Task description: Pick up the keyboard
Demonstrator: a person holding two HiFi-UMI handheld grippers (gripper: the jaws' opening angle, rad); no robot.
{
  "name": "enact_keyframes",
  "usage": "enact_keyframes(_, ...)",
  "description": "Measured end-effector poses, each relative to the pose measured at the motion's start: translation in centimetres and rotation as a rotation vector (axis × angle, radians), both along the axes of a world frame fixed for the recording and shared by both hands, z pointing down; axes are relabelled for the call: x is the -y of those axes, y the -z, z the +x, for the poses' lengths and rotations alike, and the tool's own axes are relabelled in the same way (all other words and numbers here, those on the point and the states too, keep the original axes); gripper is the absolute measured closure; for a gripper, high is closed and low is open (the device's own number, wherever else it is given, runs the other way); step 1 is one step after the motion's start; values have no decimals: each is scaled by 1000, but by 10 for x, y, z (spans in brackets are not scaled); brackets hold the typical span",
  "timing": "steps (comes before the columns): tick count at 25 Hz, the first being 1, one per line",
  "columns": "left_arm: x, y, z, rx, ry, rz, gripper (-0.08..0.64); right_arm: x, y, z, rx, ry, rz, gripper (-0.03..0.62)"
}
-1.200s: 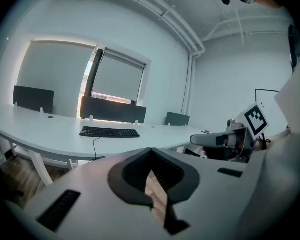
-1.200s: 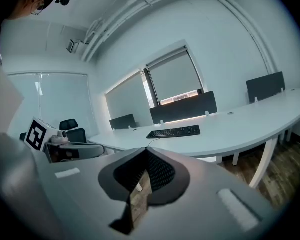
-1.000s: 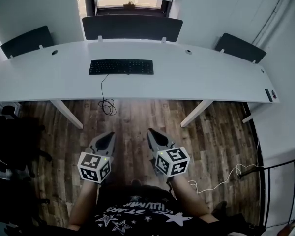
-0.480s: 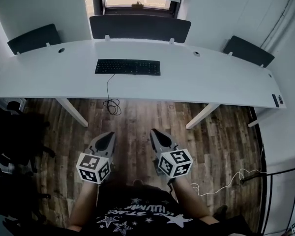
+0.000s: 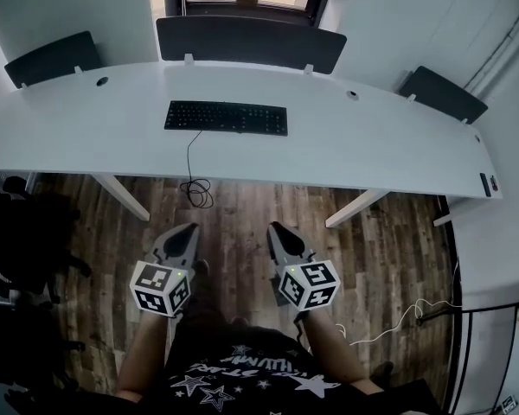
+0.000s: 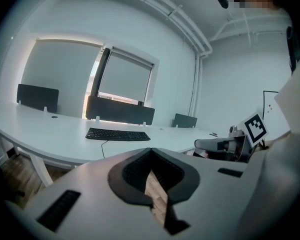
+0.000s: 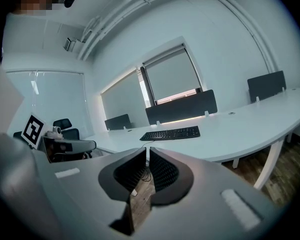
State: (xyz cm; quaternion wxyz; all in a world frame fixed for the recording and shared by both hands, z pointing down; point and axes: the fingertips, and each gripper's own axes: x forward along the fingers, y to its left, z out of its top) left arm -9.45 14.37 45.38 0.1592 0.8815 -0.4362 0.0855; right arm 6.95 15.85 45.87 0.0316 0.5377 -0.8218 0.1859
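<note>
A black keyboard [image 5: 226,117] lies flat on the long white desk [image 5: 372,145], left of the middle, and its thin black cable [image 5: 190,167] hangs over the front edge to a coil on the floor. The keyboard [image 6: 118,134] also shows ahead in the left gripper view, and the keyboard [image 7: 171,133] shows in the right gripper view. My left gripper [image 5: 189,229] and right gripper [image 5: 274,228] are held over the wooden floor, well short of the desk, side by side. Both are shut with nothing between their jaws.
Dark divider panels [image 5: 249,41] stand along the desk's far edge below a window. A small black device [image 5: 485,184] lies at the desk's right end. White desk legs [image 5: 121,195] slant under the front edge. A dark office chair [image 5: 22,232] stands at left, and a white cable [image 5: 398,322] lies on the floor at right.
Both grippers and the head have moved towards the desk. The keyboard and desk now sit a little larger and lower in the head view.
</note>
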Motion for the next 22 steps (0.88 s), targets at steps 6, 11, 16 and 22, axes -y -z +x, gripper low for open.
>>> enact_keyframes(6, 63, -1, 6, 1, -75, -3, 551, 54, 1, 9, -10, -71, -6, 589)
enact_keyframes(11, 120, 10, -1, -20, -110, -1, 551, 108, 16, 2, -6, -119, 2, 589)
enact_keyframes(16, 161, 9, -17, -20, -146, -16, 551, 145, 14, -17, -20, -131, -22, 589)
enact_keyframes(22, 205, 7, -37, -13, -184, -14, 551, 189, 11, -33, 68, -157, -66, 589)
